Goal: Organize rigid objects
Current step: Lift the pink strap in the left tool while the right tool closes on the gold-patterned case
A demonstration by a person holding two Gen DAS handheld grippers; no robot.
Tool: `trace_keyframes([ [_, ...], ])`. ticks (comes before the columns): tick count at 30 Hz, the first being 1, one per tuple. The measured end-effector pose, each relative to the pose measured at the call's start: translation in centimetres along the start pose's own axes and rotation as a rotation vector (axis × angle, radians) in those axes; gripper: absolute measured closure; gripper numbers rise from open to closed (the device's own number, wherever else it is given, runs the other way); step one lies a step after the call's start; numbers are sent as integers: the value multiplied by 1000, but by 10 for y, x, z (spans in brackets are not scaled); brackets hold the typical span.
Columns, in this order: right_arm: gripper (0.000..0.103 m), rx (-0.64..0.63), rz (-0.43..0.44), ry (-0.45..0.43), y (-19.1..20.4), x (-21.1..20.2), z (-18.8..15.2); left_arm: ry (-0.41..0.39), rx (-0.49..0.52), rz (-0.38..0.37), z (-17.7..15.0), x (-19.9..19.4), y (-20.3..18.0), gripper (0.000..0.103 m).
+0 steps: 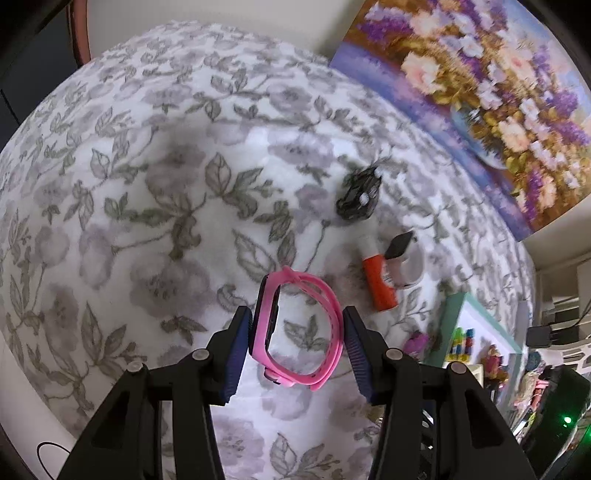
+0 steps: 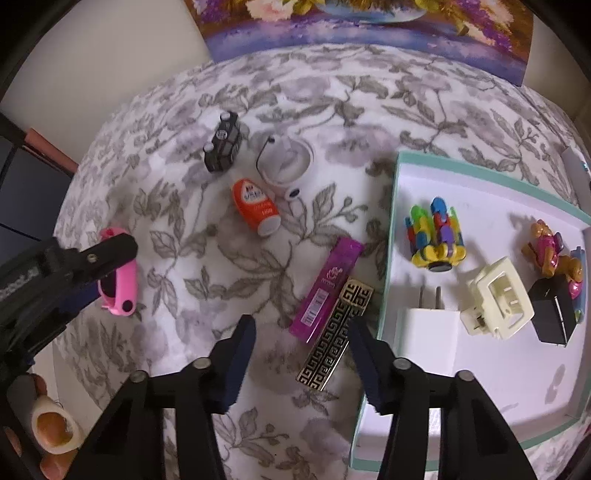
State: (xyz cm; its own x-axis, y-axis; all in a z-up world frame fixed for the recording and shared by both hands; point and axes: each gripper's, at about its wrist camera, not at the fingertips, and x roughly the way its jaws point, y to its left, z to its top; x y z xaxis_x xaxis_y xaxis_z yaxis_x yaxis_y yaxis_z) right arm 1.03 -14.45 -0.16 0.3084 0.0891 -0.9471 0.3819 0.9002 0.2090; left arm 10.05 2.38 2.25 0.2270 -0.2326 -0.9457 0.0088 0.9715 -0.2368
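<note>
A pink watch (image 1: 301,328) lies on the floral cloth between the fingers of my left gripper (image 1: 297,332); the jaws stand open around it, close to its sides. It also shows in the right wrist view (image 2: 120,280) under the left gripper (image 2: 99,254). My right gripper (image 2: 301,339) is open and empty above a gold-patterned black bar (image 2: 338,334) and a purple box (image 2: 325,291). A white tray with a teal rim (image 2: 393,236) holds a white charger (image 2: 426,338), a cream clip (image 2: 498,299), a colourful toy (image 2: 437,234) and a black cube (image 2: 552,314).
A black toy car (image 2: 222,147), an orange bottle (image 2: 256,210) and a round white case (image 2: 286,162) lie on the cloth at the back. A flower painting (image 2: 369,26) leans on the wall. The table's edge runs along the left.
</note>
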Motion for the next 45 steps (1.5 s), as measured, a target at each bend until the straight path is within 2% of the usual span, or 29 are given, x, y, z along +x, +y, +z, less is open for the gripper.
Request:
trace_keyframes([
  [4,50,4,-30,34,-1,10,-2,45,-16,-20,-2,13,3,52],
  [17,52,-2,-33,53,2,21,-2,47,-9,-20,-1,17,0,51],
  [19,56,4,-45,51,3,23,-1,49,-8,-18,-1,17,-1,51],
  [23,59,-7,-59,44,1,26,0,55,-11,-8,-1,21,-1,51],
  [29,71,-37,-78,16,2,27,3,76,-17,1,-1,32,-1,51],
  [37,73,-74,-110,-23,7,30,8,105,-15,12,-1,46,-2,51],
  [45,76,-114,-164,31,7,35,1,119,-7,17,-1,53,-6,51],
])
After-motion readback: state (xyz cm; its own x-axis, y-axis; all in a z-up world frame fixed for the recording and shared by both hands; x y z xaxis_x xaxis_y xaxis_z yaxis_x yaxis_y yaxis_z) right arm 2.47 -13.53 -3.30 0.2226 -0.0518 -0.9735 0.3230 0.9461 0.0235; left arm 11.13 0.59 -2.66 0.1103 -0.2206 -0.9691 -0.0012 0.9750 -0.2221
